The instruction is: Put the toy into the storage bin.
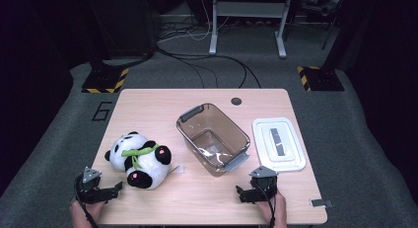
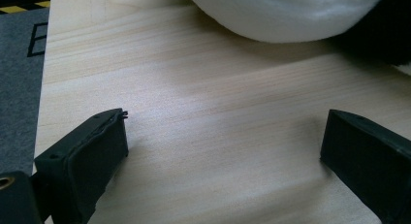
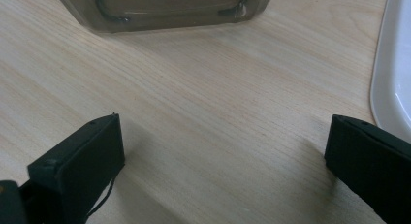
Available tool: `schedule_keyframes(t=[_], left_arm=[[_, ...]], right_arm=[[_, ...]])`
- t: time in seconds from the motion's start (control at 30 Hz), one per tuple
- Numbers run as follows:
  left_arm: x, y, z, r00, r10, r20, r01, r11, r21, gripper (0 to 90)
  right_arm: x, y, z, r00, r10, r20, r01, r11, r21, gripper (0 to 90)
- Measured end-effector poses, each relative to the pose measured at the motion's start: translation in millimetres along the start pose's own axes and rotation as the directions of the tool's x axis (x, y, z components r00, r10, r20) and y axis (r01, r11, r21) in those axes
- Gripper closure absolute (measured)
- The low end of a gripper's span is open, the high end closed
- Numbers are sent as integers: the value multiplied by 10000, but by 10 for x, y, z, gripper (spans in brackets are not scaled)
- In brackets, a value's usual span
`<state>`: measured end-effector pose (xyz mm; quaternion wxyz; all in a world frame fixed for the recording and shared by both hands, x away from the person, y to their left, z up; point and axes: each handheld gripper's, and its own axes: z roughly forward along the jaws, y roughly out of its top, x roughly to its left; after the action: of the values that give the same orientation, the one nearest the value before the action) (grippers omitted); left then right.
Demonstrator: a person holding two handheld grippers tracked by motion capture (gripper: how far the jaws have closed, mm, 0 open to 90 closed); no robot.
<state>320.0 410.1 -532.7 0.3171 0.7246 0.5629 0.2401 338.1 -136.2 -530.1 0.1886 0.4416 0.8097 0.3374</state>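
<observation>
Resting on the pale wooden table (image 1: 148, 104) over grey carpet (image 1: 44, 139), both grippers' fingers gape wide, empty.

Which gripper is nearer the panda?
Left. The left gripper sits just off the panda, at its near left side, jaws open. The right gripper is far off to its right, near the bin.

Both hands low at the bottom of the high view, left gripper (image 1: 104, 191) in the lower left and right gripper (image 1: 248, 193) in the lower right, each held just above the bench, jaws spread wide with nothing between them, cables trailing back toward the wrists.
</observation>
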Motion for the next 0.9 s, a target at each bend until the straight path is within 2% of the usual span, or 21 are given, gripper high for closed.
schedule_keyframes(t=[0.27, 0.4, 0.53, 0.6, 0.67, 0.77, 0.8, 0.9], left_arm=[[12, 18, 9, 9998, 161, 153, -163, 9998, 80, 21], [9, 21, 21, 9999, 112, 122, -113, 9999, 29, 20], [29, 35, -7, 9984, 413, 392, -427, 9984, 372, 18], [51, 40, -22, 9965, 349, 762, -383, 9983, 437, 0], [74, 65, -67, 9937, 262, 1088, -296, 9991, 300, 1], [84, 104, -139, 9927, 297, 1172, -308, 9995, 80, 1], [110, 169, -228, 9891, 250, 1449, -208, 9993, -305, 1], [139, 272, -366, 9867, 335, 1592, -232, 9975, -667, 1]], right_arm=[[2, 0, -1, 10000, 14, 13, -14, 10000, -2, 1], [2, 0, -1, 10000, 14, 11, -14, 10000, -3, 1], [2, -1, -1, 10000, 10, 10, -10, 10000, -10, 1], [3, -1, -1, 10000, 16, 14, -16, 10000, -11, 1], [5, -3, -1, 10000, 36, 35, -36, 10000, -17, 1], [13, -3, -3, 9999, 124, 78, -124, 9999, -31, 3], [12, -3, -3, 9999, 124, 73, -123, 9999, -28, 3], [8, -4, -4, 10000, 69, 65, -68, 10000, -10, 3]])
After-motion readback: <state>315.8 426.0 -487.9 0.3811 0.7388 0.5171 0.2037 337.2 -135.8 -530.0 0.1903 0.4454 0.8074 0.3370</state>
